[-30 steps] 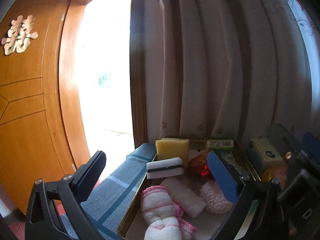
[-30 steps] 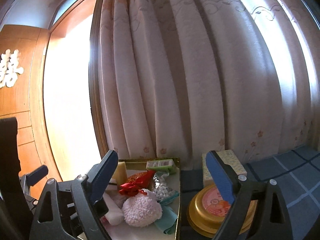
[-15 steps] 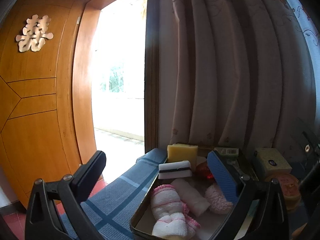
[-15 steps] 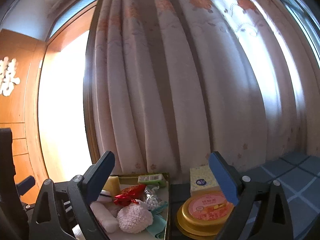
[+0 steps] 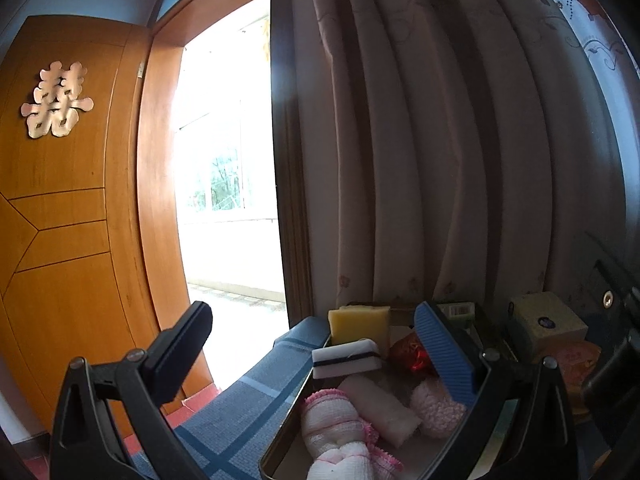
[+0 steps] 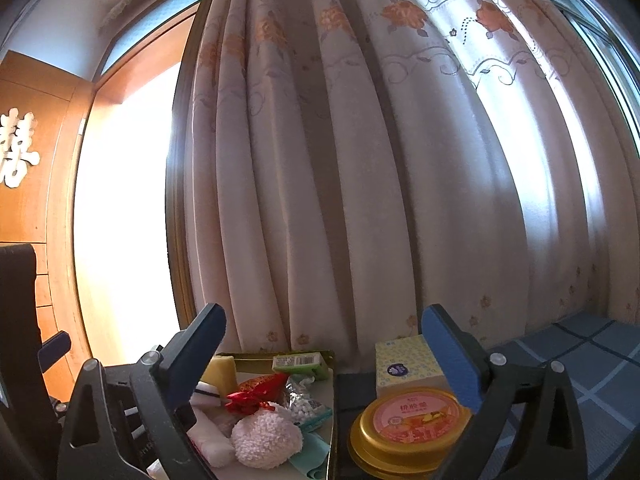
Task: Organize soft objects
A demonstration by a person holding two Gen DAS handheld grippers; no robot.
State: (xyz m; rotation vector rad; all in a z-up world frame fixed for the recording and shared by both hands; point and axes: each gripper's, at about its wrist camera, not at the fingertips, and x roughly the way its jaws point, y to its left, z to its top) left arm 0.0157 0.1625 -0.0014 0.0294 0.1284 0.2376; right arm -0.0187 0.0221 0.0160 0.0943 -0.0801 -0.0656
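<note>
A metal tray (image 5: 280,444) on the blue checked cloth holds soft things: a yellow sponge (image 5: 360,322), a white sponge with a dark stripe (image 5: 346,358), a red foil pouch (image 5: 412,356), a white roll (image 5: 380,404) and pink knitted pieces (image 5: 336,424). My left gripper (image 5: 312,312) hovers open in front of the tray's near left, gripping nothing. In the right wrist view a fluffy white ball (image 6: 266,436) and a bag of white beads (image 6: 304,400) lie in the tray (image 6: 330,412). My right gripper (image 6: 324,314) is held level before it, its jaws opening with nothing between them.
A round gold tin (image 6: 408,428) and a pale yellow box (image 6: 404,364) stand right of the tray. A flowered curtain (image 6: 360,160) hangs close behind. A wooden door (image 5: 60,220) and a bright doorway lie to the left. Blue cloth (image 6: 580,360) stretches to the right.
Both views have tipped upward, so the tray and the tin now sit lower in frame. The right gripper's fingers have spread a little wider. Nothing was picked up.
</note>
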